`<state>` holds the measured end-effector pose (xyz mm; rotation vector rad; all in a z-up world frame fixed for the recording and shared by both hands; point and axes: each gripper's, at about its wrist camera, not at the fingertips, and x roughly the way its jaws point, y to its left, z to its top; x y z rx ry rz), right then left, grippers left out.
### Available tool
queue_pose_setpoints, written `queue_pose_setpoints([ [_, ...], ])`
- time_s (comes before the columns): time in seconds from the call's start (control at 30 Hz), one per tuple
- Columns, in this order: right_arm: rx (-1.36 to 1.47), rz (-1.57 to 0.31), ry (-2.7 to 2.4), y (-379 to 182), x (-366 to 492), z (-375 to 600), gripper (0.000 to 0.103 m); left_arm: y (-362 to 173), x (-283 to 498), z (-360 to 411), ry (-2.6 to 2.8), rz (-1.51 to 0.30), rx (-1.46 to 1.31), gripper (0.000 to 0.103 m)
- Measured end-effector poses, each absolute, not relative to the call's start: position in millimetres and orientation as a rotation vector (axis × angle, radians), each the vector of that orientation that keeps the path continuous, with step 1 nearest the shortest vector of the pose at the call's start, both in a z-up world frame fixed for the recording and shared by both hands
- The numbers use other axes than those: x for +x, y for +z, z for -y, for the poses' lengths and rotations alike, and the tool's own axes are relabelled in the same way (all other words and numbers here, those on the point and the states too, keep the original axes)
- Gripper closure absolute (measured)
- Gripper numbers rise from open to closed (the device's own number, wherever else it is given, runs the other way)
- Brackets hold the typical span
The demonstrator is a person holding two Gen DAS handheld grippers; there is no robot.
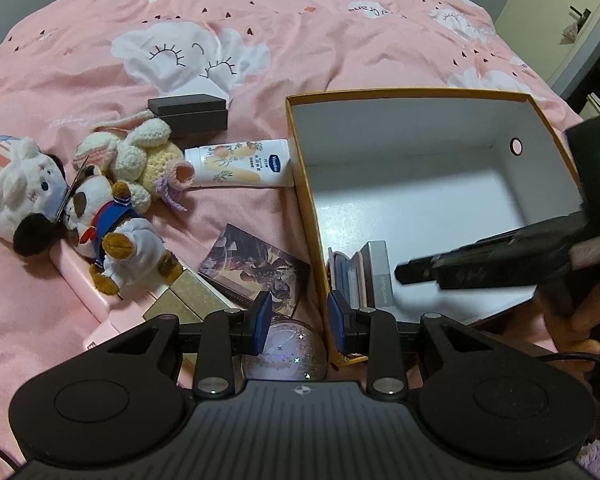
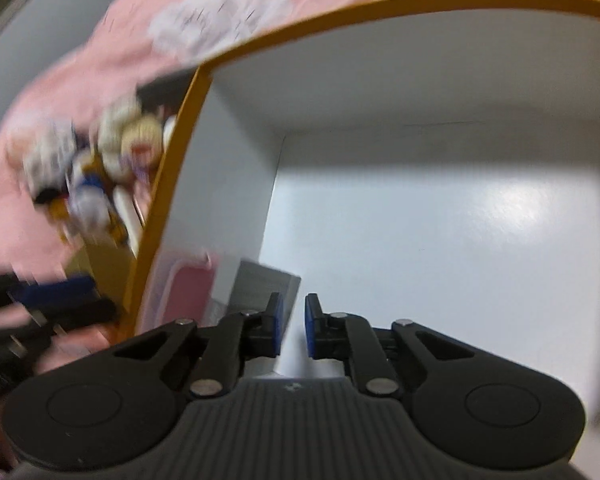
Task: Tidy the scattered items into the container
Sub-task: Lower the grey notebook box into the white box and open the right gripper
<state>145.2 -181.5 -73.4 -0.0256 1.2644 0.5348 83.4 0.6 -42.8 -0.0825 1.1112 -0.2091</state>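
The bed fills the left wrist view, covered in a pink quilt printed with white clouds that have closed, lashed eyes.

On it, at the right, sits the container, an open cardboard box with mustard-yellow outer walls and rim and a plain white inside; a small round hole shows in its far right wall. At its near left corner a few flat things stand on edge, among them a grey box and a pink-edged item beside it.

Left of the container the scattered items lie close together: a white plush toy with dark ears, a plush cat in a blue sailor collar, and a cream crocheted bunny. A white lotion tube with peach print lies with its end touching the container's left wall. Beyond it sits a dark grey flat box. Nearer are a dark illustrated card, a gold box and a pink case.

The left hand-held gripper stands partly open, straddling the container's near left wall without gripping it, above a glittery round object.

The right hand-held gripper points down inside the container, jaws nearly together with a narrow gap and nothing between them; its view is blurred.
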Motion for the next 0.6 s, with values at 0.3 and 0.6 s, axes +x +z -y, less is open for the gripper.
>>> queue_pose_setpoints([
  [0.3,-0.455,-1.283,0.800,-87,142,138,0.095,-46,89,-16,-0.153,-1.110,-0.122,0.068],
  [0.6,-0.786,-1.249,0.960,-107,150,118,0.095,-48,92,-27,-0.124,-1.113,-0.121,0.068],
])
